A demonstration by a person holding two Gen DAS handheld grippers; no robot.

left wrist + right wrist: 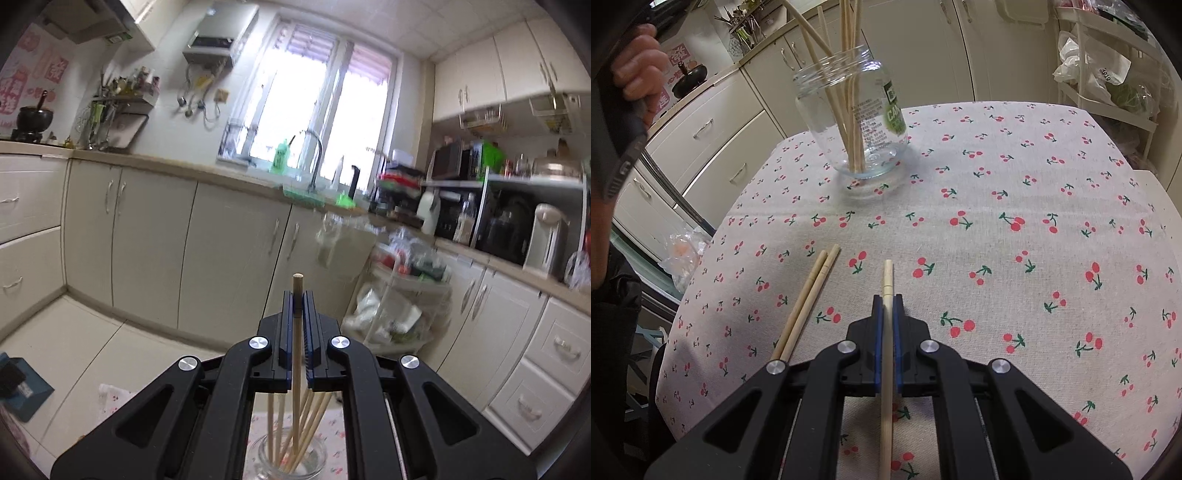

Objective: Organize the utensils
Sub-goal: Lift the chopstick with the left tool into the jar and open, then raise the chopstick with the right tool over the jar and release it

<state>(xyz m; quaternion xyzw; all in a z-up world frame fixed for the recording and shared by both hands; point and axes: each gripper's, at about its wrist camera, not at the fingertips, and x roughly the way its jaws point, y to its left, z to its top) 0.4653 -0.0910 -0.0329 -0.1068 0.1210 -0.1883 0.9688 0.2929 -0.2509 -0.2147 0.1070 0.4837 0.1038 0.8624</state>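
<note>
right claw [887, 297] is clamped on one chopstick [887, 280] low over the cherry tablecloth [1015, 192]; two loose chopsticks [805, 306] lie just left of it. left claw [297, 295] is clamped on another chopstick [296, 332] directly above the glass jar [291, 458]. we judge the left stick should go tip-down and near upright, clear of the sticks fanned inside. jar [849, 114] stands ahead-left of the right claw, open cloth between; the table's far edge is close behind the jar.

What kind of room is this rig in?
A home kitchen, most likely: cabinets under a counter, a sink tap by the window, and a microwave on the side shelf.
</note>
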